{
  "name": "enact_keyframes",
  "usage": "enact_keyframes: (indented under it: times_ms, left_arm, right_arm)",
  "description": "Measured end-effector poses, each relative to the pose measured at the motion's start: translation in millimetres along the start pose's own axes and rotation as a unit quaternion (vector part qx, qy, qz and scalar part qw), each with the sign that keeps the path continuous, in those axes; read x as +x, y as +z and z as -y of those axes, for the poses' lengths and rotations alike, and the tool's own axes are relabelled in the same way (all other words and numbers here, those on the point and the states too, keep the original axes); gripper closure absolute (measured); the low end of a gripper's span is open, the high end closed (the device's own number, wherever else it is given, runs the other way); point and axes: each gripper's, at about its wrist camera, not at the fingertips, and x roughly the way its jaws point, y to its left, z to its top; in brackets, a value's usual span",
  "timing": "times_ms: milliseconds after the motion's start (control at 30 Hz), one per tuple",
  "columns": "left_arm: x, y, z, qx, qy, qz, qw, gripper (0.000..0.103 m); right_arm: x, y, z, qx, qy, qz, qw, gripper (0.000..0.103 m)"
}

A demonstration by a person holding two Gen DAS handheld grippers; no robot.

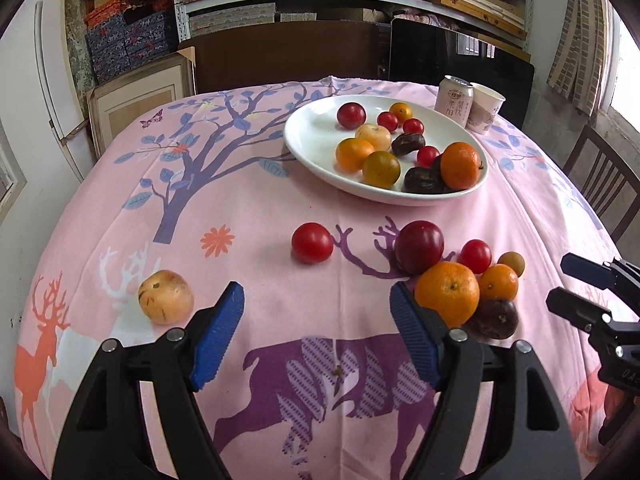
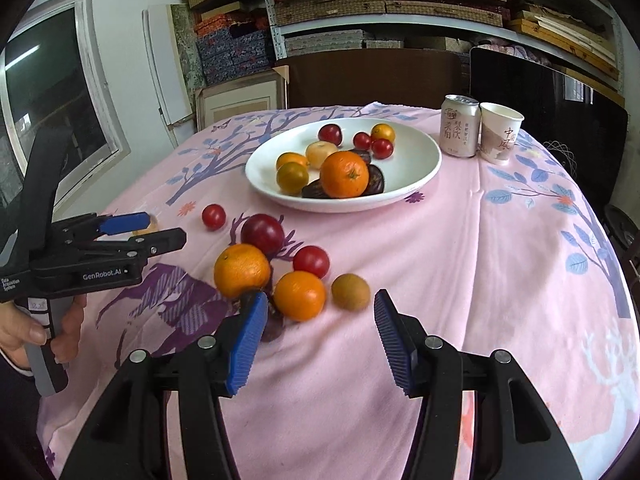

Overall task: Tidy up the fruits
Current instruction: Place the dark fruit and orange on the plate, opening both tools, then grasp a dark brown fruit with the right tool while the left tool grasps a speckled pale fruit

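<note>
1. The left gripper is held spread wide above the near edge of the table, with nothing between its blue pads; the right gripper is likewise spread and empty.
2. The white plate stands toward the far edge of the table, just beside a can and a paper cup, and already holds a mixed heap of fruit.
3. A cluster of loose fruit is seen on the cloth between the plate and the near edge: a large orange, a small orange, a plum, a red tomato, a brown round fruit, and a dark fruit partly hidden behind the right gripper's left pad.
4. The deciding relation: the small orange and the brown round fruit lie directly ahead of the right gripper's opening, just beyond its fingertips; the same cluster lies off the right side of the left gripper.
5. A lone tomato lies straight ahead of the left gripper, well apart; a pale yellow fruit lies just beside its left pad.
6. The fruits are round, so no long axis need be matched; the cluster is judged to be nearer the right gripper.
</note>
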Motion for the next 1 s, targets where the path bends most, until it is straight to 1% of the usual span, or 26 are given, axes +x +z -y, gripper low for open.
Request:
enact_keyframes:
  times_ms: [100, 200, 300, 367, 400, 467, 533, 633, 700, 833, 1000]
  left_arm:
    - [-1.3, -3.8, -7.9, -0.007, 0.004, 0.002, 1.0000, 0.029]
    - [1.0, -6.3, -13.8, -0.014, 0.001, 0.000, 0.9999, 0.029]
    - [4.0, -7.6, -16.7, -0.017, -0.005, -0.003, 0.9998, 0.029]
    - [5.6, -8.5, -17.2, -0.013, -0.004, -0.006, 0.9999, 0.029]
    - [5.9, -8.8, -17.7, -0.012, -0.003, -0.006, 0.9999, 0.029]
    - [6.4, -8.5, -20.0, -0.013, -0.002, -0.006, 0.9999, 0.029]
    - [7.2, -8.2, -24.1, -0.016, -0.004, -0.008, 0.9998, 0.028]
    - [6.5, -8.0, -33.2, -0.021, 0.001, -0.006, 0.9998, 0.028]
    - [5.2, -8.2, -42.3, -0.025, 0.009, -0.004, 0.9996, 0.028]
    - [6.7, -11.9, -62.5, -0.034, 0.035, -0.008, 0.9988, 0.028]
    - [19.2, -14.3, -75.8, -0.053, 0.045, -0.027, 0.9972, 0.028]
  right_arm:
    - [2.6, -6.9, -16.5, -0.015, 0.008, -0.008, 1.000, 0.047]
    - [8.8, -11.1, -29.8, -0.027, 0.014, -0.021, 0.999, 0.047]
    - [16.4, -13.7, -40.6, -0.043, 0.007, -0.032, 0.999, 0.048]
    - [23.4, -13.8, -44.2, -0.048, 0.002, -0.040, 0.998, 0.054]
    - [27.2, -12.9, -44.7, -0.048, 0.000, -0.044, 0.998, 0.058]
    - [36.3, -11.3, -47.2, -0.051, -0.002, -0.053, 0.997, 0.062]
    - [43.8, -9.4, -49.9, -0.053, -0.002, -0.057, 0.997, 0.070]
    - [48.7, -7.6, -48.2, -0.049, -0.009, -0.055, 0.997, 0.077]
    - [46.2, -7.9, -44.0, -0.040, -0.001, -0.050, 0.998, 0.080]
    - [38.2, -7.7, -33.1, -0.016, 0.023, -0.036, 0.999, 0.080]
    - [31.6, -6.0, -31.9, -0.012, 0.049, -0.027, 0.998, 0.080]
